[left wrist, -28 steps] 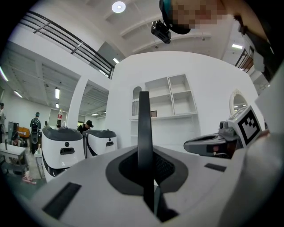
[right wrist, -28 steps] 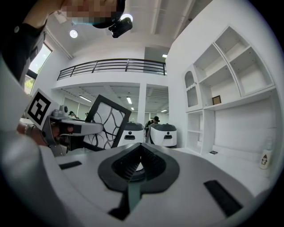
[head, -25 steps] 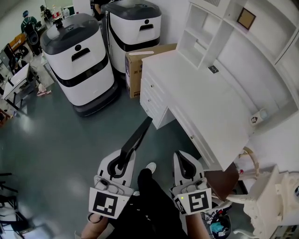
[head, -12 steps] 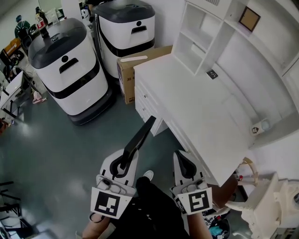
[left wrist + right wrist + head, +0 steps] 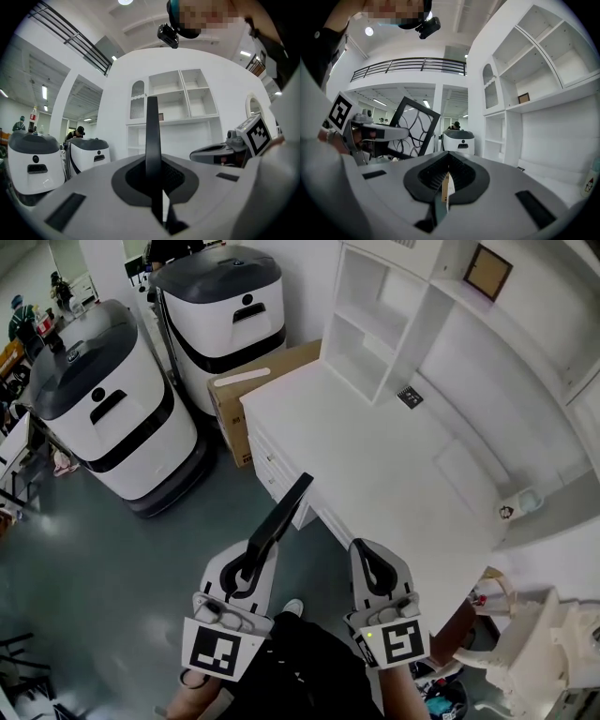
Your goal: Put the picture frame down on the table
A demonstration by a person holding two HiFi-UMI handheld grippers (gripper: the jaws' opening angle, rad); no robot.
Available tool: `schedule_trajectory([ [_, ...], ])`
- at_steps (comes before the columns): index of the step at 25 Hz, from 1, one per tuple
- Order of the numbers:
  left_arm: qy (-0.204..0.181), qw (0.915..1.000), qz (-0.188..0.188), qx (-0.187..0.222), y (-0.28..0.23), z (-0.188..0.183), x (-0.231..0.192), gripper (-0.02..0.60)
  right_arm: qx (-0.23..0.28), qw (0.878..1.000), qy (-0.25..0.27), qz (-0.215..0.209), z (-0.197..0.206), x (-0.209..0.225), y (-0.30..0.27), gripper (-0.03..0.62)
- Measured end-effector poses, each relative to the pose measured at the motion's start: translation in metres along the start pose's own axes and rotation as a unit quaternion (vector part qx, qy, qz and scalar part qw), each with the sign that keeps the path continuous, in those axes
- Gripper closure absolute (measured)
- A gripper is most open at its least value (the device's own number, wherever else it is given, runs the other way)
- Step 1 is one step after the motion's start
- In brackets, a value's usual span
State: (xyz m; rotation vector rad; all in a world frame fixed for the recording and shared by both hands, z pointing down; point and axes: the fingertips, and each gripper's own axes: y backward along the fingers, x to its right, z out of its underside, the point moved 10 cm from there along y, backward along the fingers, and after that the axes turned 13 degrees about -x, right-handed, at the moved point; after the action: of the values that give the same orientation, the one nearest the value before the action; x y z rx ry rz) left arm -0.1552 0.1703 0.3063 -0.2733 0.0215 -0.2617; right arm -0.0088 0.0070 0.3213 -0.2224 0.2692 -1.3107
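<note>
Picture frame (image 5: 279,519) clamped edgewise in left gripper (image 5: 246,570), jaws closed on its rim. Frame held on edge in air above floor, just short of white table (image 5: 403,474), not set down. Right gripper (image 5: 374,570) alongside, noted closed, nothing held between jaws.

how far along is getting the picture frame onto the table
Done: the picture frame is already picked up, clamped edge-on in the left gripper.
In hand: it hangs in the air over the floor, just short of the white table. The right gripper is shut and apart from the frame.
Left: bring the frame over the tabletop, lower it and open the jaws.
</note>
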Motion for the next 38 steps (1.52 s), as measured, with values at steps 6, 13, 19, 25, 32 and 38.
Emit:
schedule_trajectory([
  [6,-0.003,0.9993,0.037,0.004,-0.035,-0.010,0.008,0.569,0.005,0.999,-0.019,0.034,0.001,0.028,0.004,0.592],
  [13,-0.019,0.9954,0.093,0.002,-0.068,-0.021,0.034,0.569,-0.002,0.995,-0.042,0.094,0.012,0.057,0.034,0.592],
  [19,-0.031,0.9899,0.138,-0.001,-0.083,-0.031,0.055,0.569,0.003,0.988,-0.066,0.141,0.020,0.069,0.062,0.592],
  [25,-0.045,0.9828,0.179,0.009,-0.098,-0.038,0.072,0.569,0.004,0.980,-0.090,0.178,0.029,0.074,0.082,0.592],
  [32,-0.061,0.9722,0.226,-0.003,-0.118,-0.043,0.079,0.569,0.007,0.971,-0.108,0.215,0.030,0.080,0.087,0.592],
  [38,-0.069,0.9593,0.273,-0.015,-0.150,-0.048,0.075,0.569,0.010,0.962,-0.118,0.248,0.023,0.088,0.073,0.592],
])
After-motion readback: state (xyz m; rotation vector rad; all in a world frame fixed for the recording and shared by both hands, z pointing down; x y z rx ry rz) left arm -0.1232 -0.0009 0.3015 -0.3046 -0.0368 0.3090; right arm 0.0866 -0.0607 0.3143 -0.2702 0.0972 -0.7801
